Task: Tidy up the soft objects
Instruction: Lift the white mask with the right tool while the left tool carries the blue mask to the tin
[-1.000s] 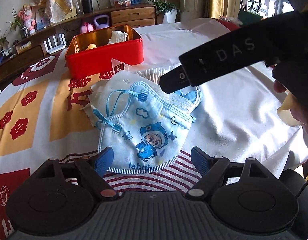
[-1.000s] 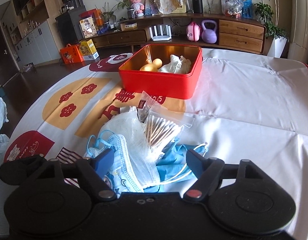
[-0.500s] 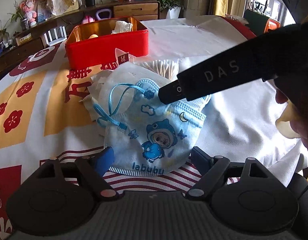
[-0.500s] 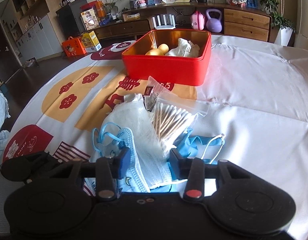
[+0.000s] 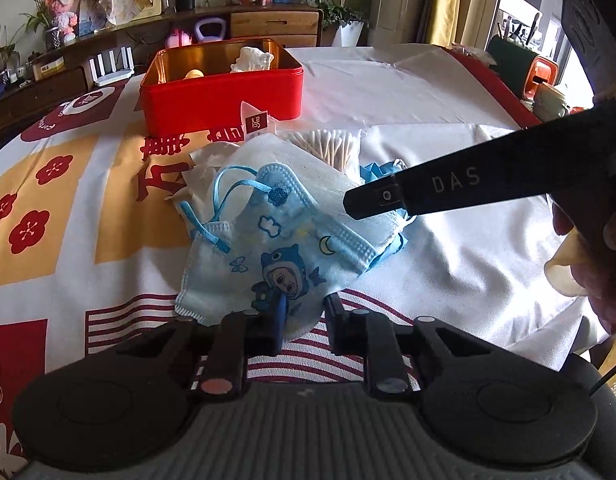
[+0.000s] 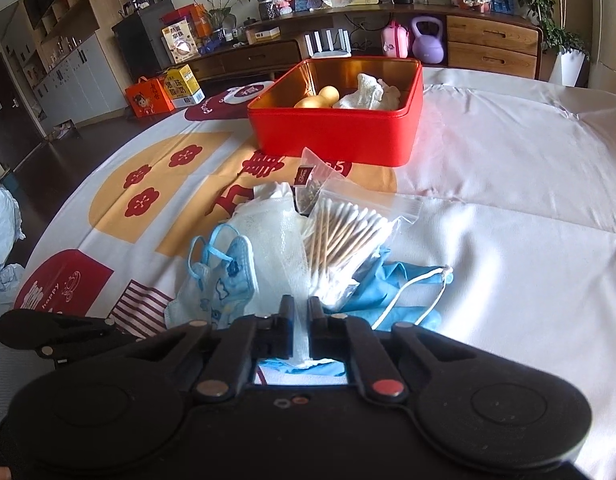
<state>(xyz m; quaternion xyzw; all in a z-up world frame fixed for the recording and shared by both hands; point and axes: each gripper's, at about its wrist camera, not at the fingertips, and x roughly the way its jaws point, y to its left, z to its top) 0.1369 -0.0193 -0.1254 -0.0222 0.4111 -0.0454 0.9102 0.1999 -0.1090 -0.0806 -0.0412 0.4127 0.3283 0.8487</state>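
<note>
A: In the left wrist view, why is the left gripper down at the near edge of the pile?

B: It goes for the lowest corner of the cartoon mask. Its jaws are closing with that hem between them, so the mask can be drawn off the heap. The right gripper's finger reaches across over the gauze.

A: Where does it all belong?

B: I judge the red tin behind, which stands open with a white cloth already in it.

A: And in the right wrist view?

B: The right gripper is clamped on the near edge of the gauze. The swab bag lies just beside it, the blue mask under that, the cartoon mask to the left. The tin holds two eggs beside the cloth.
</note>
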